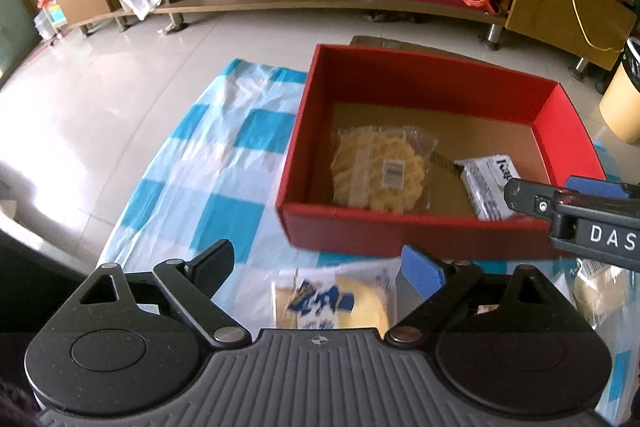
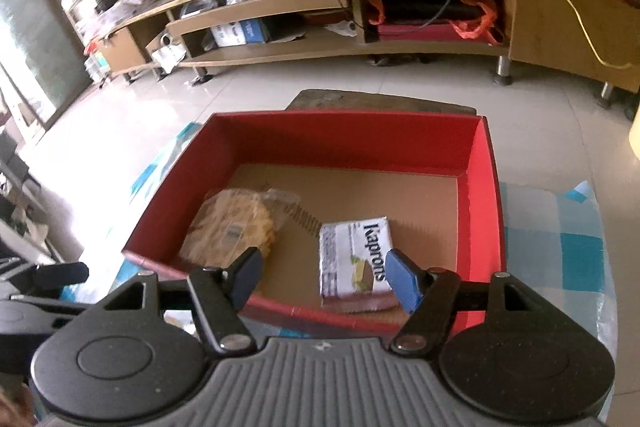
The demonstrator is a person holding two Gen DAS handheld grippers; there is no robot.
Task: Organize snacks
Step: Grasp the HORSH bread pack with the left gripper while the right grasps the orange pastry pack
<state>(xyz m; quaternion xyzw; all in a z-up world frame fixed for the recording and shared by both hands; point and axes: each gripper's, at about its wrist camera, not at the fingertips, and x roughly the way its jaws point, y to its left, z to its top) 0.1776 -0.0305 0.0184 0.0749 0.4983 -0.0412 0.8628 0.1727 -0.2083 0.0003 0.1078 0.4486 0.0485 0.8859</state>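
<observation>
While both claws hang apart and empty, the left claw (image 1: 318, 269) hovers over a crinkly blue-printed snack packet (image 1: 332, 303) on the checked plastic cloth (image 1: 224, 163) — likely next. The right claw (image 2: 326, 281) sits at the red cardboard box (image 2: 482, 187), where a bagged yellow cake (image 2: 232, 227) and a glossy Kaprons pack (image 2: 354, 259) lie flat.

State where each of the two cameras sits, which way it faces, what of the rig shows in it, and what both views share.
Left wrist: sits on the left gripper, tilted down over the near wall of the red box; its open jaws frame a blue-and-yellow snack packet; the right gripper enters at right.
Right wrist: sits on the right gripper, tilted down into the red box; its jaws stand open, empty.
Shared: box, round biscuit pack, white Kaprons pack, TV cabinet.
</observation>
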